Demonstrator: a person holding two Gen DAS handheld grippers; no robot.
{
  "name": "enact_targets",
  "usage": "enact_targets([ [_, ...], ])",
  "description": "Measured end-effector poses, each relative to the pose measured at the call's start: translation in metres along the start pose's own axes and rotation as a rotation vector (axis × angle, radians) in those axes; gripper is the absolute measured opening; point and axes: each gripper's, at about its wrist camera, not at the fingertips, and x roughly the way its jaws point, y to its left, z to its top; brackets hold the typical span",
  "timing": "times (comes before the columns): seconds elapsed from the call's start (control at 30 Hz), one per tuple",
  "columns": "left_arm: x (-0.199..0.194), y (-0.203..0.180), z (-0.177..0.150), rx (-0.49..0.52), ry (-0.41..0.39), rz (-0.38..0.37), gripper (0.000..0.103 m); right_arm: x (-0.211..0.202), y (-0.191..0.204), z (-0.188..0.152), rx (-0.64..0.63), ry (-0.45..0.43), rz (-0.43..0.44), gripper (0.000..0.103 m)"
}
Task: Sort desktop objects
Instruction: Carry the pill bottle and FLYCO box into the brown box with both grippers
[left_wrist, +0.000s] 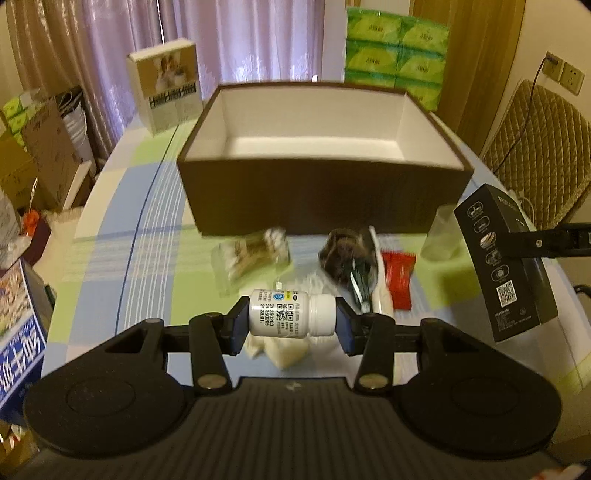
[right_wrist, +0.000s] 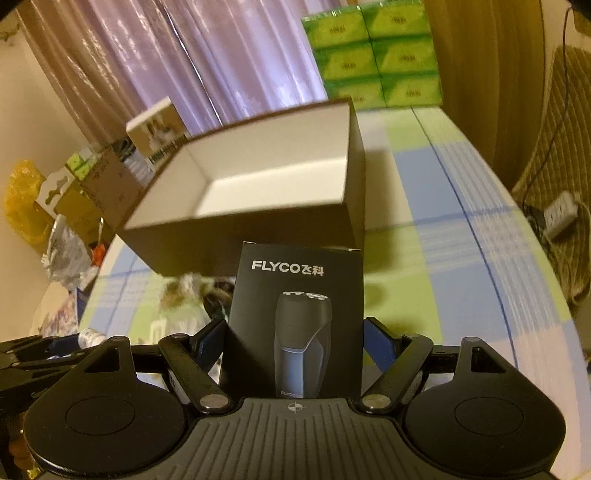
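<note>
1. The left claw (left_wrist: 291, 320) is clamped on a white pill bottle (left_wrist: 286, 314), which lies sideways between the blue pads, base against one and cap against the other. Held end to end like this, the round body cannot roll out, and the bottle is carried clear of the worktop (left_wrist: 110, 258).

2. The right claw (right_wrist: 295, 345) is clamped on a black shaver box (right_wrist: 295, 317), upright with its printed front toward the camera. The flat side faces give the pads a sure seat.

3. Both loads hang just in front of the open brown box (left_wrist: 321, 147), whose white inside looks empty. It is probably where the sorted things are meant to go, so each claw seems poised to lift over the near wall.

4. Loose items lie between the claws and the box: a clear packet (left_wrist: 251, 258), a dark bundle (left_wrist: 343, 254) and a red sachet (left_wrist: 397, 277).

5. The worktop wears a checked blue, green and white cloth. Behind it hang lilac curtains (left_wrist: 240, 37), with stacked green tissue packs (left_wrist: 395, 51) and a small picture carton (left_wrist: 166, 85) at the far edge. A quilted chair (left_wrist: 535, 147) stands to the right.
</note>
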Motion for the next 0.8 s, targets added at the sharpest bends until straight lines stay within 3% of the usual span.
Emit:
enact_targets([
  [0.27,0.009,0.018,0.067,0.075,-0.094,-0.030,0.042,0.000,0.028,0.046,-0.008,-0.088,0.004,0.076],
  [0.43,0.032,0.039,0.115,0.113,-0.110,-0.072,0.042,0.016,0.045,0.082,0.005,-0.139,-0.022,0.076],
  [0.67,0.086,0.054,0.165,0.173,-0.075,-0.124,0.042,0.064,0.057,0.127,-0.022,-0.166,-0.129,0.076],
  [0.8,0.122,0.059,0.178,0.190,-0.020,-0.143,0.042,0.096,0.058,0.142,-0.038,-0.160,-0.186,0.076],
])
